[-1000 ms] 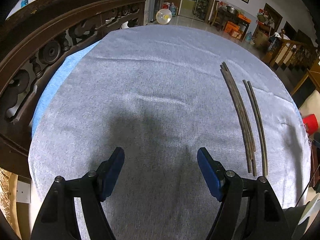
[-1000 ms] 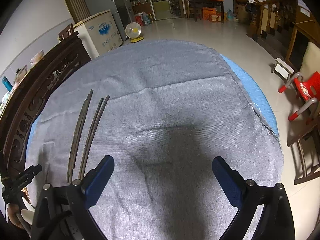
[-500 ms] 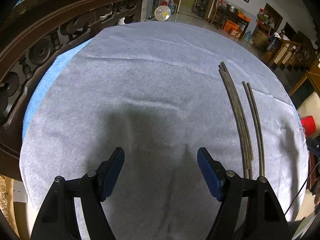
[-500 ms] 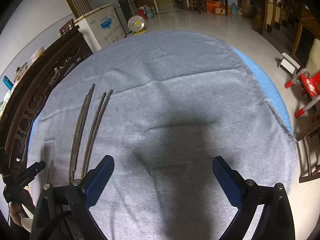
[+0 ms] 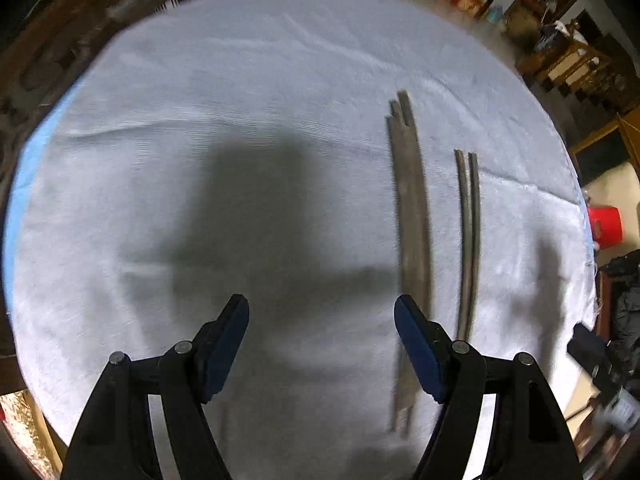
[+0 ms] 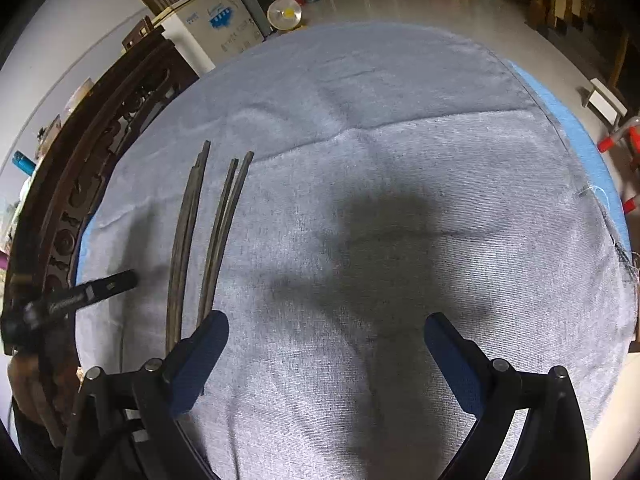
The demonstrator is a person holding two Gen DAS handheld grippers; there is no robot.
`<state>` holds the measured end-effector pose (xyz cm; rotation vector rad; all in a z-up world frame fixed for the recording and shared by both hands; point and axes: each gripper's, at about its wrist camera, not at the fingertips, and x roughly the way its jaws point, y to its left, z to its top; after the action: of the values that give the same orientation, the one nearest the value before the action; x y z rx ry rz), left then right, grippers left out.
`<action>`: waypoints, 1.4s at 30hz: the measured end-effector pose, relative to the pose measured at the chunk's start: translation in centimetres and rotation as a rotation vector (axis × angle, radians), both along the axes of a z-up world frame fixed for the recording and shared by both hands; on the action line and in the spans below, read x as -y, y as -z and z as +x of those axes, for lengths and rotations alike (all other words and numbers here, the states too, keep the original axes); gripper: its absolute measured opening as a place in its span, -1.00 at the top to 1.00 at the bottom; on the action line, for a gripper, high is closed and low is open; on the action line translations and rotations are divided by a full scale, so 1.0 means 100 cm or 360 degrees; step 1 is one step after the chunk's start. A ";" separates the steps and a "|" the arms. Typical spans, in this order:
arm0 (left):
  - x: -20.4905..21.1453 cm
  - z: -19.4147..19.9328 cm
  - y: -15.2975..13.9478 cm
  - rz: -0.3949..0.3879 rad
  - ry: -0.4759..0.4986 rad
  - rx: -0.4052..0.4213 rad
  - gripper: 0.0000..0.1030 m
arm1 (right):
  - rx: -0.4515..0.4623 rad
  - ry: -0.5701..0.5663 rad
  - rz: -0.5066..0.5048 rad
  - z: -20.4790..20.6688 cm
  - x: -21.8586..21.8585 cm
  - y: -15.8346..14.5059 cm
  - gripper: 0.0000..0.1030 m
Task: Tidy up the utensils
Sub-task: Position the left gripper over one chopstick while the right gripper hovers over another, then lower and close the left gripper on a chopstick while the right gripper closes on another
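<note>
Dark wooden chopsticks lie on a round table under a grey cloth (image 5: 280, 100). A tight bundle of several chopsticks (image 5: 412, 220) runs lengthwise, with a separate pair (image 5: 468, 240) to its right. My left gripper (image 5: 322, 312) hovers open above the cloth, its right finger just beside the bundle's near part, nothing between the pads. In the right wrist view the bundle (image 6: 184, 236) and the pair (image 6: 222, 232) lie at the left. My right gripper (image 6: 326, 330) is open and empty, with its left finger over the pair's near ends. The left gripper's body (image 6: 76, 298) shows at that view's left edge.
A carved dark wooden chair back (image 6: 80, 168) curves along the table's left side. A blue under-cloth (image 6: 576, 136) shows at the rim. A red stool (image 5: 606, 224), a fan (image 6: 284, 14), a white chest freezer (image 6: 212, 28) and furniture stand on the floor beyond.
My left gripper swung right toward the chopsticks, which now sit nearer its right finger and look motion-blurred. The right gripper shifted slightly toward the pair. Both stayed open.
</note>
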<state>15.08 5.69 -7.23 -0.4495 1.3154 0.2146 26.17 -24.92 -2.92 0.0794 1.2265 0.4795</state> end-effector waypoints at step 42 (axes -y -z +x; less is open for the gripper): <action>-0.018 0.069 0.012 0.0219 -0.0005 -0.0216 0.16 | -0.0524 -0.0113 -0.0229 0.091 -0.146 0.035 0.35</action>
<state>22.01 7.45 -8.46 -0.3248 1.4223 0.3408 35.26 -10.31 -6.39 -0.0089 1.5876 0.4497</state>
